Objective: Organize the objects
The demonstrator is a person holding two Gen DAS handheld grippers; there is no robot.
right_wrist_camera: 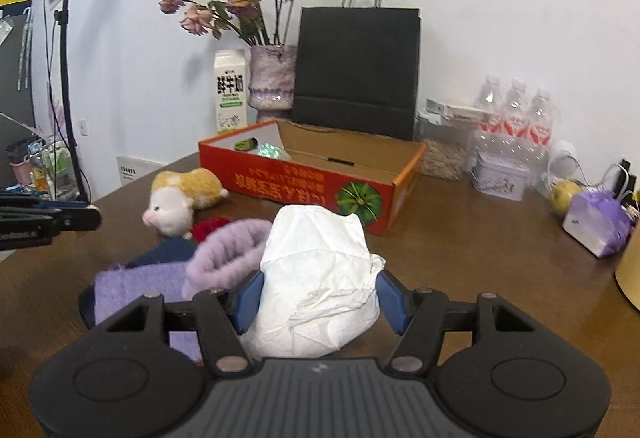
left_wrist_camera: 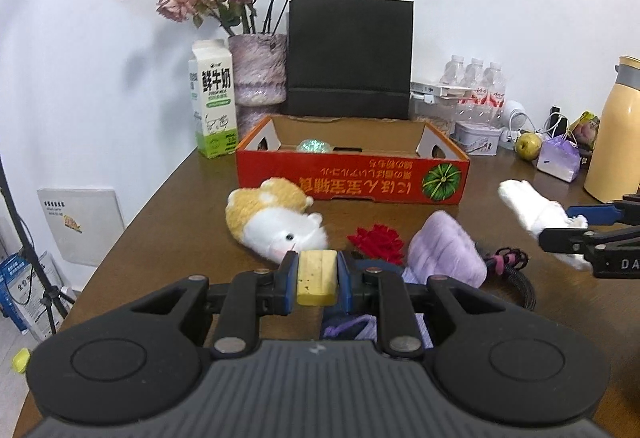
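Observation:
My left gripper is shut on a pale yellow block and holds it above the brown table. My right gripper is shut on a crumpled white tissue; it also shows at the right of the left wrist view with the tissue. An open red cardboard box stands ahead, a shiny ball inside. A plush cat, a red flower, a purple knit piece and a black hair tie lie in front of it.
A milk carton, a vase of dried roses and a black paper bag stand behind the box. Water bottles, a tin, a pear, a purple packet and a yellow kettle crowd the right.

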